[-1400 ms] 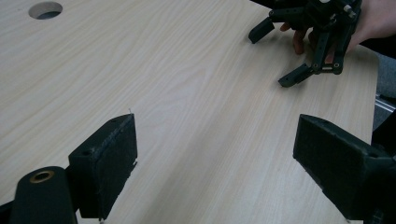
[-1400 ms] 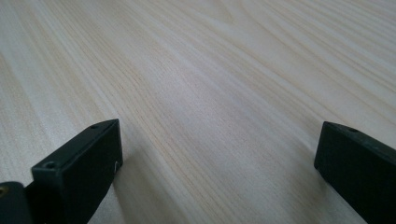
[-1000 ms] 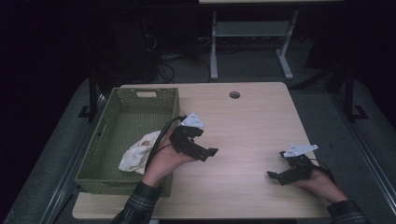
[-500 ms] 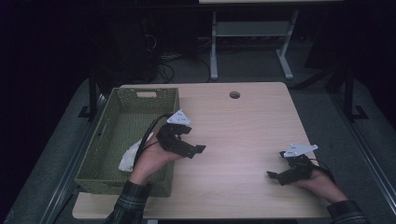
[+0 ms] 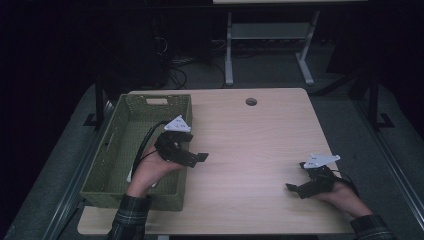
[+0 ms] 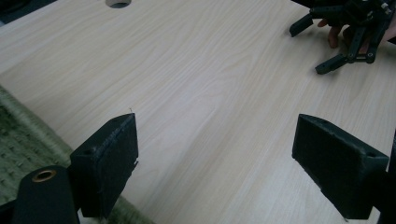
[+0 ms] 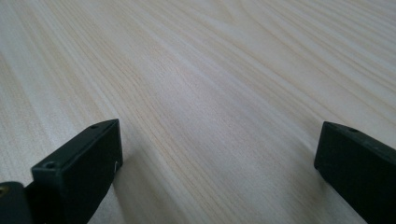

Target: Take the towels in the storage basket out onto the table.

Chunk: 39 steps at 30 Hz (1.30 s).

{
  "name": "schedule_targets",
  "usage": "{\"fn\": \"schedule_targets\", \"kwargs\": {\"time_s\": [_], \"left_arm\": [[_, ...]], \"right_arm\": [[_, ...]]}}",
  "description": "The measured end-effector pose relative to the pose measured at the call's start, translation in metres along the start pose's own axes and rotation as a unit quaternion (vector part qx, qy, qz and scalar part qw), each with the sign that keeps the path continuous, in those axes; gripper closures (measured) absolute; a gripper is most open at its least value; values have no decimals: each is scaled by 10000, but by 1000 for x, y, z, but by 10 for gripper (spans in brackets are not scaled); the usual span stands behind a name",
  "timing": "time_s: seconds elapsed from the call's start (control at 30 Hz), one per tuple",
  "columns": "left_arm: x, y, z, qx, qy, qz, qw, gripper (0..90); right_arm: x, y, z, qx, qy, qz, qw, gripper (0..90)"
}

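Cloth-like white item (image 5: pixel 131 175) lying in near end of green basket (image 5: pixel 115 150), mostly hidden under left hand. Basket long axis running near-to-far along bench (image 5: pixel 260 140) left edge. Left hand-held gripper (image 5: pixel 192 156) nearer, hovering over basket's right rim, jaws spread, empty. Right hand-held gripper (image 5: pixel 295 189) well apart, resting on bench, jaws spread. Versus earlier frames: left gripper drifting left over basket, now covering item; right unchanged.
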State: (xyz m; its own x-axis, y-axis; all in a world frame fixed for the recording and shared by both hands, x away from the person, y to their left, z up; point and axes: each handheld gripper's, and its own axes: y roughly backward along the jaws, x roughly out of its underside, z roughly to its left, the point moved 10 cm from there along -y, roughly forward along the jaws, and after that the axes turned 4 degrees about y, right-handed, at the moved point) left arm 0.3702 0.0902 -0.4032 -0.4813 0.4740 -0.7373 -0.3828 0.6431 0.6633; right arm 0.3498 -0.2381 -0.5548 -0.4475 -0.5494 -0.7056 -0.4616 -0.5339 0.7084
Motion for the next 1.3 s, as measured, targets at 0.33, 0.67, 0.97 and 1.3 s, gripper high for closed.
{"fn": "schedule_targets", "kwargs": {"time_s": [0.33,0.67,0.97,1.3], "left_arm": [[11,20,24,-317,200,-47,9993,140],[22,37,45,-633,391,-64,9972,140],[34,46,61,-884,454,29,9950,140],[49,44,73,-952,656,156,9932,140]], "right_arm": [[0,0,0,-1,0,0,10000,4],[0,0,0,0,0,5,10000,4],[0,0,0,0,0,2,10000,4],[0,0,0,0,5,2,10000,4]]}}
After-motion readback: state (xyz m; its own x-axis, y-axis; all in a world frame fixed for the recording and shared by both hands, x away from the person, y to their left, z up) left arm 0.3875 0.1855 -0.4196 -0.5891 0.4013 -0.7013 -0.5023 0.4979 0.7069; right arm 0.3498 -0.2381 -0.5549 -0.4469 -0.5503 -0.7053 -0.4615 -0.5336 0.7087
